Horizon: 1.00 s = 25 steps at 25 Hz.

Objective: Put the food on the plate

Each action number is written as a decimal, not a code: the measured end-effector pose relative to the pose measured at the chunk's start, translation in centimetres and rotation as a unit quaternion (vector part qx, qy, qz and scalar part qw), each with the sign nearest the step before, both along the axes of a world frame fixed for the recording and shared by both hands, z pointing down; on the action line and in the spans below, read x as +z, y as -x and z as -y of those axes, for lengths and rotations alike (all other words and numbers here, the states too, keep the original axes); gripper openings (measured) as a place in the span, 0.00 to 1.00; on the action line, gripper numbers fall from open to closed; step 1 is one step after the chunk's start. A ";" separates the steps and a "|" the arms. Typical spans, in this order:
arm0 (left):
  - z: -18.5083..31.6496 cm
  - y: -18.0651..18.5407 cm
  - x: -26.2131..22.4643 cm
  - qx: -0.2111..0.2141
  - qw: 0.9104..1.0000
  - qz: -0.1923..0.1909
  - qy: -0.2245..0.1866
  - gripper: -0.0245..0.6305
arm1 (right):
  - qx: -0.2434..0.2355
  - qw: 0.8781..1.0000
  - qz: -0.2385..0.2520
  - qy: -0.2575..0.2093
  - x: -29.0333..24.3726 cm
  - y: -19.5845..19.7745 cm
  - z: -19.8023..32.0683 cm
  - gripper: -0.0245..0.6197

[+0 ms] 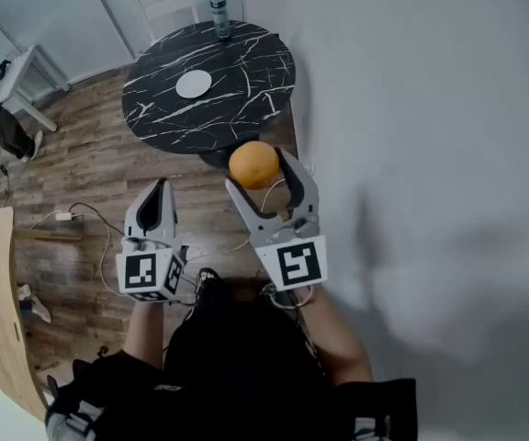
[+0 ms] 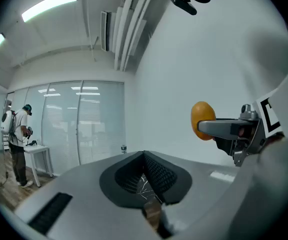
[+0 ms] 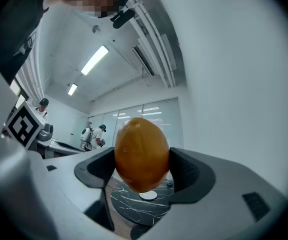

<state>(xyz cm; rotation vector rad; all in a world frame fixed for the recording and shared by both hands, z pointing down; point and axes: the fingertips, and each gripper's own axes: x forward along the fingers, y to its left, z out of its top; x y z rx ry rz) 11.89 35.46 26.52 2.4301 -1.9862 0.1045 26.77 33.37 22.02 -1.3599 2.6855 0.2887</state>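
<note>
While right gripper point(image 1: 259, 169) grips orange point(image 1: 253, 163) — plate point(image 1: 194, 84) well inside table point(image 1: 251, 67) edge.

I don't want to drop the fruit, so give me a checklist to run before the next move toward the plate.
1. Grip: orange fruit clamped between the pads of the right gripper: ok.
2. The plate is bare: ok.
3. Fruit above the plate: not ok; it hangs short of the table.
4. The left gripper is shut, empty and beside the path: ok.
5. The can stands apart from the plate, at the table's far edge: ok.
</note>
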 end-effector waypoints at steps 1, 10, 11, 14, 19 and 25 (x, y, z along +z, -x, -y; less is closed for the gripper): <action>0.0 0.3 0.2 -0.001 1.000 0.001 0.001 0.04 | -0.001 1.000 0.000 -0.001 0.1 0.3 0.1 0.55; -0.3 5.8 0.9 -0.004 1.000 0.003 0.012 0.04 | -0.012 1.000 -0.005 0.009 0.5 5.2 0.3 0.55; -0.1 6.6 1.2 -0.004 1.000 0.003 0.012 0.04 | -0.013 1.000 -0.008 0.009 0.8 5.9 0.5 0.55; 0.0 9.3 1.8 -0.003 1.000 -0.002 0.016 0.04 | -0.007 1.000 -0.021 0.012 1.6 7.9 1.0 0.55; 0.5 14.0 2.4 0.014 1.000 0.004 0.021 0.04 | 0.004 0.999 -0.030 0.020 2.1 11.8 2.0 0.55; 1.0 20.5 4.2 0.011 0.999 -0.002 0.038 0.04 | 0.016 0.999 -0.039 0.022 2.2 16.1 2.8 0.55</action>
